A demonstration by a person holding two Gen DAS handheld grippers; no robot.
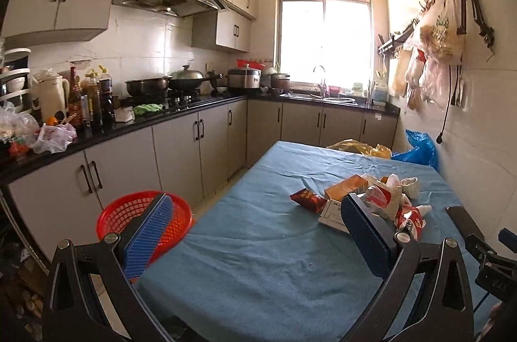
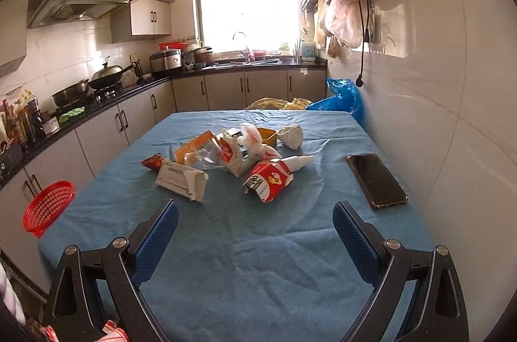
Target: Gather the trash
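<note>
Both hand-held grippers, left and right, hang spread and empty above the blue tabletop, facing the trash heaped mid-cloth; a red basket waits at the left edge, likely for collection.

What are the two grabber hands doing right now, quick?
Left gripper: open, holding nothing.
Right gripper: open, holding nothing, above the blue tablecloth.
</note>
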